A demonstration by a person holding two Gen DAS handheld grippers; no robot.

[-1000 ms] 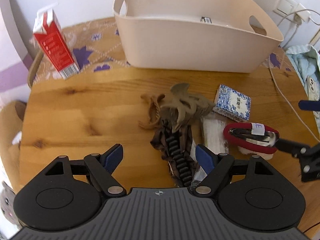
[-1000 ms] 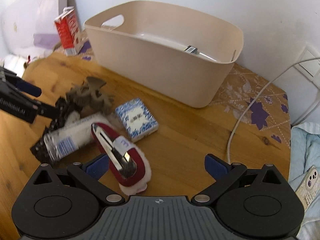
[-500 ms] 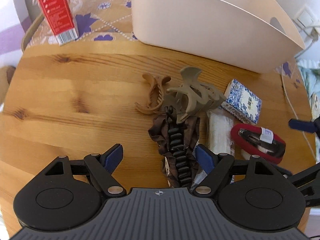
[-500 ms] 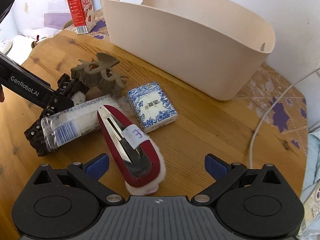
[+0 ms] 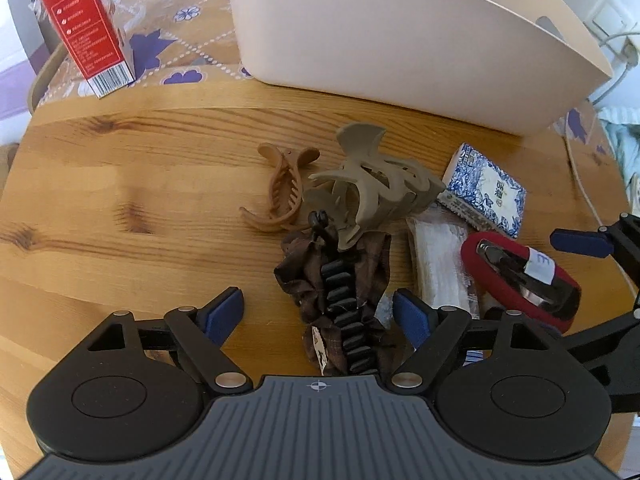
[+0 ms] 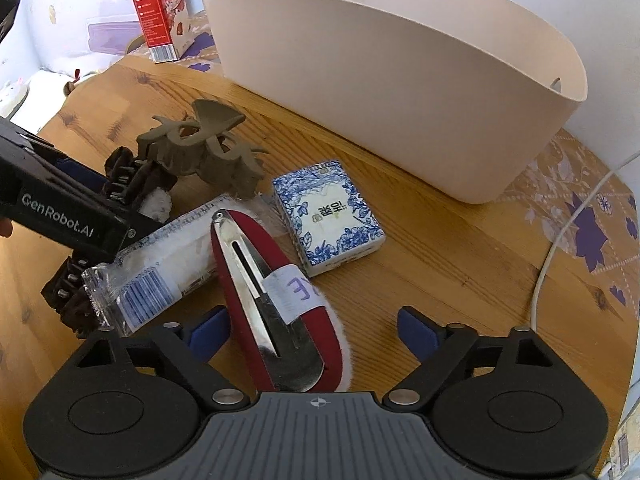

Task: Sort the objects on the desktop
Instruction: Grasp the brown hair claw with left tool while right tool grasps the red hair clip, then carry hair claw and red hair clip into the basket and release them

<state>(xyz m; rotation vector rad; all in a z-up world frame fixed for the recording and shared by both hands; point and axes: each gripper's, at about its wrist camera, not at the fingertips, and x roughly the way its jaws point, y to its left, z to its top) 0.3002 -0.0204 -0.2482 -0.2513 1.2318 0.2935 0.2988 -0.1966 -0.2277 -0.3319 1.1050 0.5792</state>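
A pile of small items lies on the wooden table [image 5: 120,200]. My left gripper [image 5: 318,314] is open, its blue pads either side of a brown-and-black hair clip [image 5: 340,292]. Beyond it lie a grey-green claw clip [image 5: 376,188] and a tan claw clip [image 5: 280,188]. My right gripper [image 6: 314,330] is open around the near end of a red snap clip [image 6: 276,292] with a metal bar and a white label. A clear packet of white material [image 6: 160,264] and a blue-and-white patterned box [image 6: 328,220] lie beside it. The beige bin [image 6: 400,80] stands behind.
A red-and-white carton [image 5: 86,28] stands at the back left on a patterned cloth [image 5: 176,40]. A white cable [image 6: 560,240] runs along the table's right side towards a wall socket [image 5: 608,24]. The left gripper's black body [image 6: 60,208] shows in the right wrist view.
Both grippers have moved forward and down towards the pile. The brown hair clip now sits between the left fingers and the red snap clip between the right fingers. Both stay open.
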